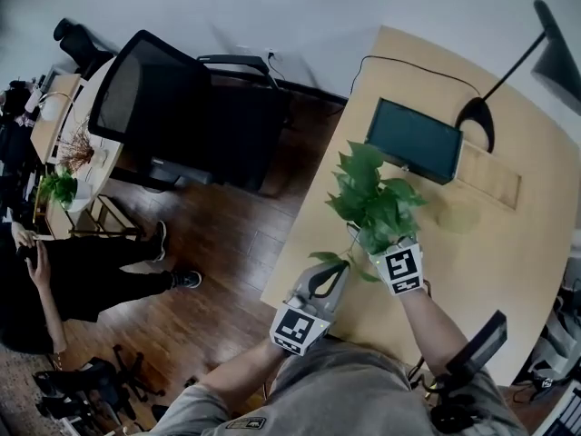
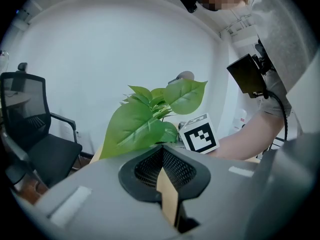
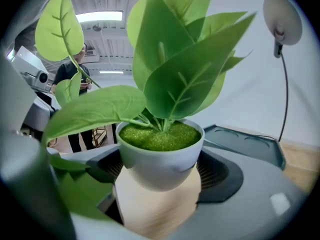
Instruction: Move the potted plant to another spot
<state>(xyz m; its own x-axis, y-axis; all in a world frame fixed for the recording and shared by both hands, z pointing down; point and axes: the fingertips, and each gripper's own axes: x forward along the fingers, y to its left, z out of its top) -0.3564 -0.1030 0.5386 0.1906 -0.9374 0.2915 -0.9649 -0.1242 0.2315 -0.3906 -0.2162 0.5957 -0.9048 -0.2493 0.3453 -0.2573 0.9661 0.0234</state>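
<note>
While the right tool (image 1: 378,246) grips the plant (image 1: 368,193) by its pot (image 3: 160,159), jaws spread wide, it's near the worktop (image 1: 495,243) edge, by a screen (image 1: 416,139). Left tool (image 1: 327,275) alongside: jaws practically together, nothing in them.

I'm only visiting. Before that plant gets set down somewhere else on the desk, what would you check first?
1. Grip on the potted plant: ok. The right gripper has its pads against both sides of the white pot.
2. Pot upright: ok in the right gripper view.
3. Left gripper out of the way: ok. Its jaws are together with nothing between them.
4. Free landing spot: ok. There is bare wood on the table to the right of the plant.
5. Obstacles: ok. The dark screen and the lamp base lie farther back.
6. Pot clear of the tabletop: cannot tell. The leaves hide it.
</note>
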